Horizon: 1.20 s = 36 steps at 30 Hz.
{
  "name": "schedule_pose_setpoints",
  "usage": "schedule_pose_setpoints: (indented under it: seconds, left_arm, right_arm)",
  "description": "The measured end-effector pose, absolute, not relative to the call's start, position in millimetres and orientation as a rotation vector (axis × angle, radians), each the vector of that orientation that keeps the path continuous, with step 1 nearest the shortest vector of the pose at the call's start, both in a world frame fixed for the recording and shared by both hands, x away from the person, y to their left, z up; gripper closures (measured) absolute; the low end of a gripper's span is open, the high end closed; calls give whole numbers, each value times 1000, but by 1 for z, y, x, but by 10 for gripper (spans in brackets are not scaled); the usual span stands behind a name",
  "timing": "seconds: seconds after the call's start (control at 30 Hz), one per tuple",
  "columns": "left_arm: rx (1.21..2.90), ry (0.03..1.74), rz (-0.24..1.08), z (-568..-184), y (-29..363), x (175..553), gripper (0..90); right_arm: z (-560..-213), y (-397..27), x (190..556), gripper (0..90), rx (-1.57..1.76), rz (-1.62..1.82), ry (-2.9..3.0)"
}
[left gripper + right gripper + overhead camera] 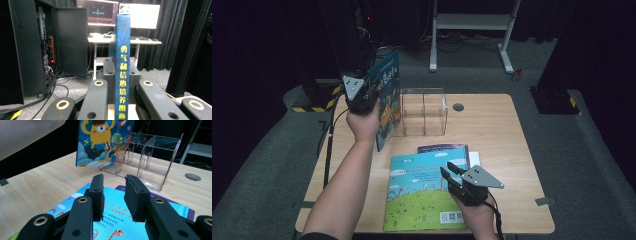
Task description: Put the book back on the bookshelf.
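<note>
Holding blue book (388, 95) upright beside the empty clear rack (424, 112), left gripper (360, 98) clamps its spine; probably slotting next. Right gripper (453, 172), jaws apart, hovers over two books (424, 192) left on the table.

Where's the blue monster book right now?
In the high view the blue monster book stands upright at the table's left rear, clamped in the left gripper, just left of the clear acrylic rack.

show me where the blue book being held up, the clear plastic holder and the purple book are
blue book (122, 65): left gripper view, its spine.
clear plastic holder (423, 112): high view, its middle divider.
purple book (443, 148): high view, its exposed top edge.
</note>
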<state>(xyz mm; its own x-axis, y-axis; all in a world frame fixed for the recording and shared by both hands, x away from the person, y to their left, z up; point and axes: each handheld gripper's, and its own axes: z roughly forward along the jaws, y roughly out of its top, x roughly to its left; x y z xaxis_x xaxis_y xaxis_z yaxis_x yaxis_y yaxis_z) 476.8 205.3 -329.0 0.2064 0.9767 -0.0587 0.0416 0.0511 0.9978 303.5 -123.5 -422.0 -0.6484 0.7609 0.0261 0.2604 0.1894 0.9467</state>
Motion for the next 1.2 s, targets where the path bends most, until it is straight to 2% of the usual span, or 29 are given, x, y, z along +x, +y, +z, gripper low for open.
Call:
schedule_pose_setpoints:
  seconds: [0.7, 1.2]
  left_arm:
    - [1363, 1104, 962, -347, 217, 422, 815]
    - [1395, 1103, 958, -356, 224, 398, 811]
  right_arm:
    - [-425, -112, 302, 679, 923, 1445, 2049]
    - [-426, -109, 301, 678, 914, 1440, 2062]
